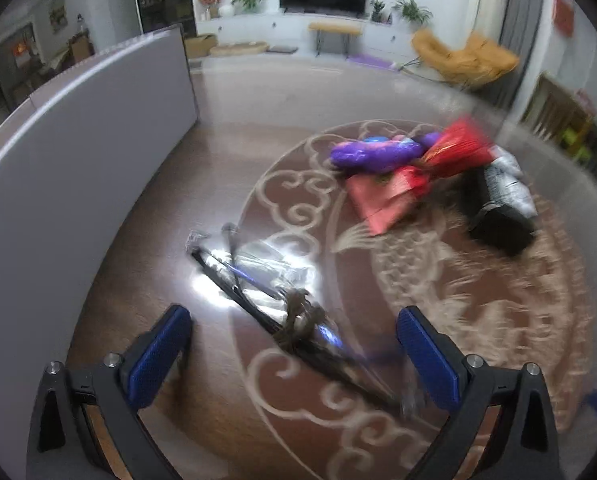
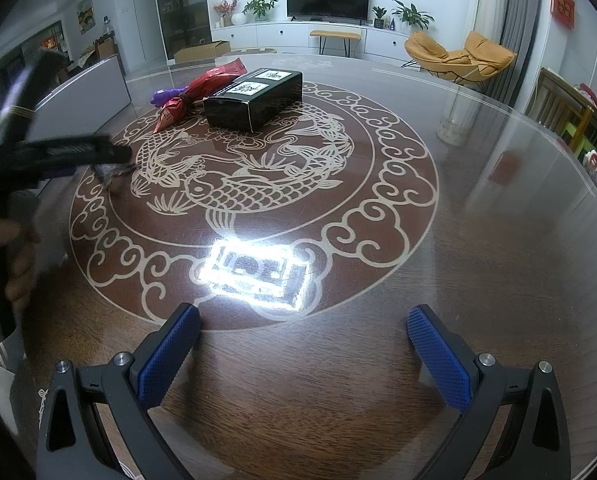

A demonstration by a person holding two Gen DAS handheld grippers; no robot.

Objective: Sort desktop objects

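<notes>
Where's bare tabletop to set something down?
Free: the table's right half, right of the black box, and the front strip by the right tongs. Crowded: far left, around the red packet and purple item.

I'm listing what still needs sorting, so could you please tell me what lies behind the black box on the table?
Behind the black box lie a red packet tied at its middle and a purple packet, both partly showing. The box covers their far ends, and anything else hidden behind it cannot be seen.
</notes>
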